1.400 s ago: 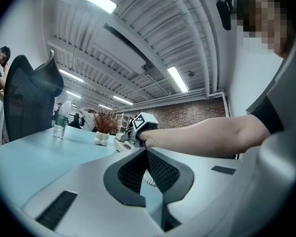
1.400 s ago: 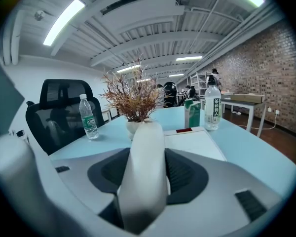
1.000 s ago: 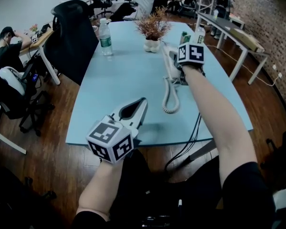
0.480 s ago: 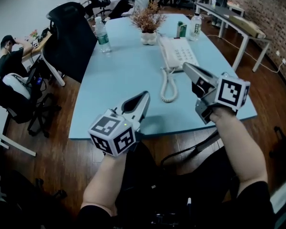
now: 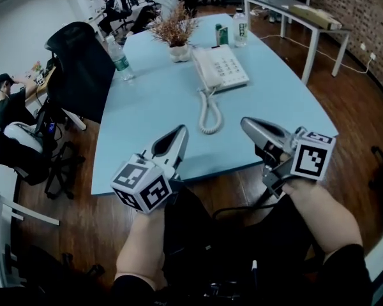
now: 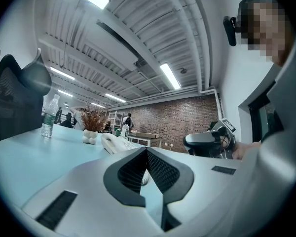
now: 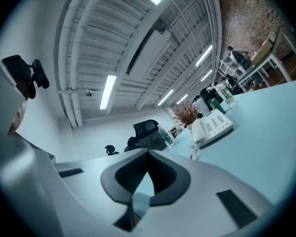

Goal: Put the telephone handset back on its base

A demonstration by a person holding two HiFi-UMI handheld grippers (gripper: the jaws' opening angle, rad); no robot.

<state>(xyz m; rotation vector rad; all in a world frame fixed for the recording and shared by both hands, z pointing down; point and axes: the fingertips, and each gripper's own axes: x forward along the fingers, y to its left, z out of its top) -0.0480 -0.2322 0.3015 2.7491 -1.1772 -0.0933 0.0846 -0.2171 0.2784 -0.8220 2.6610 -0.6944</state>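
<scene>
A white telephone (image 5: 222,69) stands on the light blue table (image 5: 147,113), with its handset (image 5: 200,74) lying along the base's left side and a coiled cord (image 5: 209,112) trailing toward me. Both grippers hover at the table's near edge, well short of the phone. My left gripper (image 5: 180,130) is shut and empty; its jaws meet at the tip in the left gripper view (image 6: 146,149). At the right, my right gripper (image 5: 246,123) is also shut with nothing in it (image 7: 149,153). The phone (image 7: 214,125) shows far ahead in the right gripper view.
Behind the phone stand a vase of dried plants (image 5: 172,34), a green can (image 5: 222,36) and a water bottle (image 5: 240,25). Another bottle (image 5: 119,59) is at the table's left edge by a black office chair (image 5: 76,69). People sit at desks beyond.
My right gripper has drawn back from the telephone to the table's near edge, leaving the handset lying on the base. The left gripper has barely moved.
</scene>
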